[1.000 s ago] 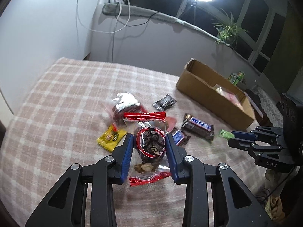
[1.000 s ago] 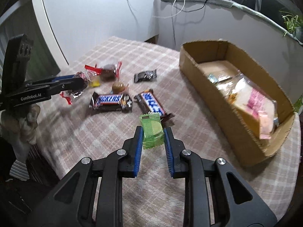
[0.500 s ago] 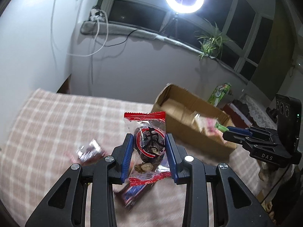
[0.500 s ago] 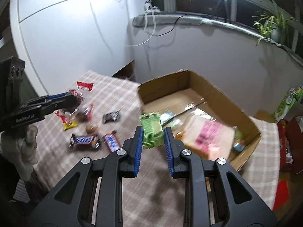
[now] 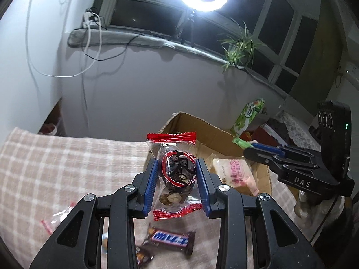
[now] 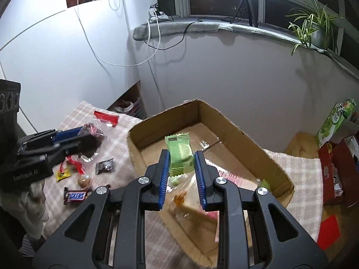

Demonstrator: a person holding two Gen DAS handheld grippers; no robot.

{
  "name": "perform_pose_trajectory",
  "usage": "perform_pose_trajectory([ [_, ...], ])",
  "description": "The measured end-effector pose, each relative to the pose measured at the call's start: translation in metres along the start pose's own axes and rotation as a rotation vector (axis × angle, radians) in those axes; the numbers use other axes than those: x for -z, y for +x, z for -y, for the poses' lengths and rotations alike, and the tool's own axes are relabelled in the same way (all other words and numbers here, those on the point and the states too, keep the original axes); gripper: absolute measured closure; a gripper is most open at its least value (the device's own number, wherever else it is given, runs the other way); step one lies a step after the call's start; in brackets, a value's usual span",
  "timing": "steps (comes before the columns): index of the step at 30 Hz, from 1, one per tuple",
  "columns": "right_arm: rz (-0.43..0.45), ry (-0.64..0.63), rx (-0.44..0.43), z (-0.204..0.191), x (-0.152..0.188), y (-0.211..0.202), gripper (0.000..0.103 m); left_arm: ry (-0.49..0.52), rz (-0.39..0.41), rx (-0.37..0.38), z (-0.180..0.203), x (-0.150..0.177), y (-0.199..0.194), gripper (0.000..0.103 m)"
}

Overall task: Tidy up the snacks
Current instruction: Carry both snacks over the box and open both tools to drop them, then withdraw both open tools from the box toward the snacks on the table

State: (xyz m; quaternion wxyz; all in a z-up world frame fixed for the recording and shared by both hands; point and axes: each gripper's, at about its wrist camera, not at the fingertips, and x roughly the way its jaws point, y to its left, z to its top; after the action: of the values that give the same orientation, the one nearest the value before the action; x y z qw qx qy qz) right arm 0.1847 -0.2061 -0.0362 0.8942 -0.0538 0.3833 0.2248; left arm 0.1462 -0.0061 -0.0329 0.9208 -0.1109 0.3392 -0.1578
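Note:
My left gripper (image 5: 177, 168) is shut on a clear snack packet with red ends (image 5: 174, 170), held in the air over the checked cloth, just short of the cardboard box (image 5: 202, 132). My right gripper (image 6: 181, 157) is shut on a small green packet (image 6: 180, 154) and hangs above the open cardboard box (image 6: 258, 152). The box holds a pink-printed bag (image 5: 233, 174) and other wrapped snacks. In the right wrist view the left gripper (image 6: 87, 136) shows at the left with its dark packet (image 6: 93, 132). In the left wrist view the right gripper (image 5: 249, 146) pokes in over the box.
Loose snacks lie on the checked tablecloth (image 6: 74, 121): a Snickers bar (image 5: 170, 239), a black packet (image 6: 104, 167), a yellow packet (image 6: 62, 174) and a round sweet (image 6: 84, 180). A green carton (image 5: 249, 116) and a red box (image 6: 334, 174) stand right of the box. The wall runs behind.
Both grippers rose from the table and swung toward the cardboard box, each keeping its packet. The right one now hangs over the box's inside; the left has reached its near edge.

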Motion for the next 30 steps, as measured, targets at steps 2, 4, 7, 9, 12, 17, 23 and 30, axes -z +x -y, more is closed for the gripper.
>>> perform_pose_trajectory([
  [2, -0.009, 0.001, 0.004, 0.003, -0.005, 0.008, 0.08, 0.027, -0.013, -0.01, 0.007, -0.004, 0.01, 0.07],
  [4, -0.024, 0.008, 0.007, 0.006, -0.01, 0.018, 0.08, 0.038, -0.024, -0.015, 0.011, -0.007, 0.018, 0.07],
  [7, -0.04, 0.021, 0.018, 0.012, -0.016, 0.032, 0.08, 0.051, -0.044, -0.023, 0.015, -0.011, 0.033, 0.07],
  [9, -0.051, 0.035, 0.017, 0.017, -0.018, 0.039, 0.08, 0.057, -0.057, -0.027, 0.016, -0.013, 0.041, 0.07],
  [12, -0.065, 0.048, 0.022, 0.022, -0.021, 0.05, 0.079, 0.044, -0.076, -0.025, 0.015, -0.012, 0.051, 0.07],
  [17, -0.083, 0.055, 0.031, 0.026, -0.021, 0.06, 0.079, 0.043, -0.098, -0.025, 0.016, -0.012, 0.064, 0.07],
  [23, -0.087, 0.047, 0.054, 0.025, -0.021, 0.062, 0.075, 0.084, -0.11, -0.045, 0.024, -0.011, 0.07, 0.068],
  [30, -0.074, 0.053, 0.074, 0.028, -0.02, 0.056, 0.059, 0.069, -0.099, -0.045, 0.022, -0.013, 0.069, 0.057],
])
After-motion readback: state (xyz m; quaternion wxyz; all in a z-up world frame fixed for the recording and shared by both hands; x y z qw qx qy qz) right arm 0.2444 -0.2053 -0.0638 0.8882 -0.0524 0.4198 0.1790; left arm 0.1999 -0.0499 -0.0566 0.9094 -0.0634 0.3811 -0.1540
